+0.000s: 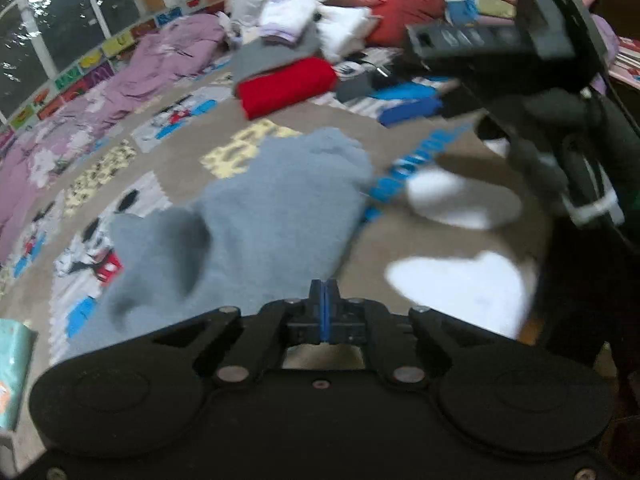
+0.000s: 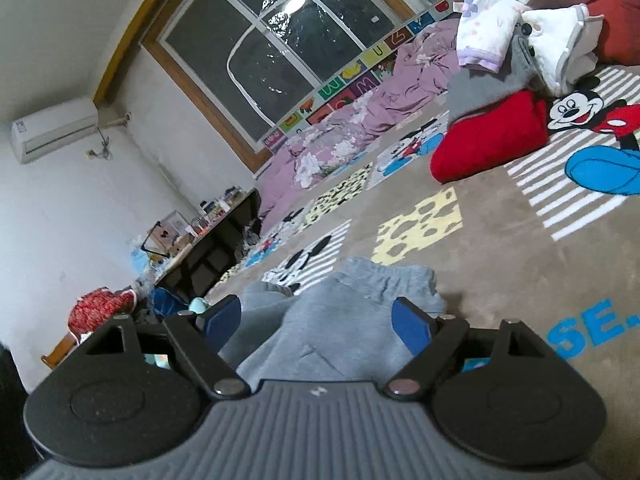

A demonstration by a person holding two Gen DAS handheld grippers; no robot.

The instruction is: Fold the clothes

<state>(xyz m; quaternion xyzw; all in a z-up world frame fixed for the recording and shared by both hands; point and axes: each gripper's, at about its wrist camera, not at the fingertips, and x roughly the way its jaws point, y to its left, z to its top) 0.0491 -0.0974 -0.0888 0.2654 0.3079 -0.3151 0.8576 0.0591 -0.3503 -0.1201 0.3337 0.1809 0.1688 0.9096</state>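
- On a brown cartoon-print rug (image 1: 400, 248), in the left wrist view, a grey garment (image 1: 256, 216) lies spread from 12 to 9 o'clock of the left gripper (image 1: 324, 300).
- The left gripper's blue pads are pressed together; the picture is too blurred to tell whether any cloth sits between them.
- Two white socks (image 1: 460, 196) lie on the rug at about 2 o'clock, apart from the grey garment.
- The right gripper's body (image 1: 500, 40) hangs at 1 o'clock, above the rug.
- A folded red garment (image 1: 284, 84) rests at 12 o'clock, with a heap of white clothes (image 1: 320, 12) behind it.
- In the right wrist view, the right gripper (image 2: 316, 320) has its blue pads (image 2: 410, 326) spread wide.
- The grey garment (image 2: 340, 312) lies bunched between those pads and runs toward 12 o'clock.
- The red garment (image 2: 488, 140) sits at 1 o'clock on the rug (image 2: 500, 280).
- A window (image 2: 280, 44) fills 11 o'clock, with an air conditioner (image 2: 54, 130) at 10 o'clock.
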